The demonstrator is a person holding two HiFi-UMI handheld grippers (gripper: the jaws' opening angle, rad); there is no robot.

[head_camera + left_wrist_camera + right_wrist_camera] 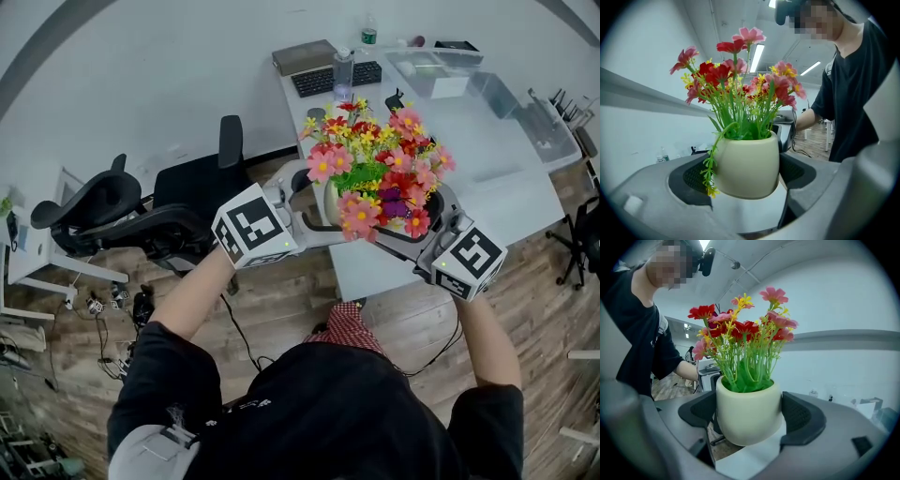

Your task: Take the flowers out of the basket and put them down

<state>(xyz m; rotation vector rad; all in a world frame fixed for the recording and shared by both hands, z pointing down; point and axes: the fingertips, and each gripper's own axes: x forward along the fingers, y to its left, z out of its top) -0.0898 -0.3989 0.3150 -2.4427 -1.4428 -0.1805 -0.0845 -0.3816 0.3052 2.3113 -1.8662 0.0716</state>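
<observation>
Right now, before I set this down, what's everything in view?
flowers: one bunch, red, pink and yellow, in the pot
pot: one, cream, held in the air over the table's near edge
table: one, white, ahead
keyboard: one, black, far end of the table
bottles: two, clear, by the keyboard
box: one, grey, left of the keyboard
bins: several, clear, far right of the table
chairs: at least two, black, on the wood floor at left
left gripper: grey, shut on the pot
right gripper: grey, shut on the pot from the opposite side

White table (487, 187): keyboard (314, 82), bottle (343, 67), clear bins (436, 73).
</observation>
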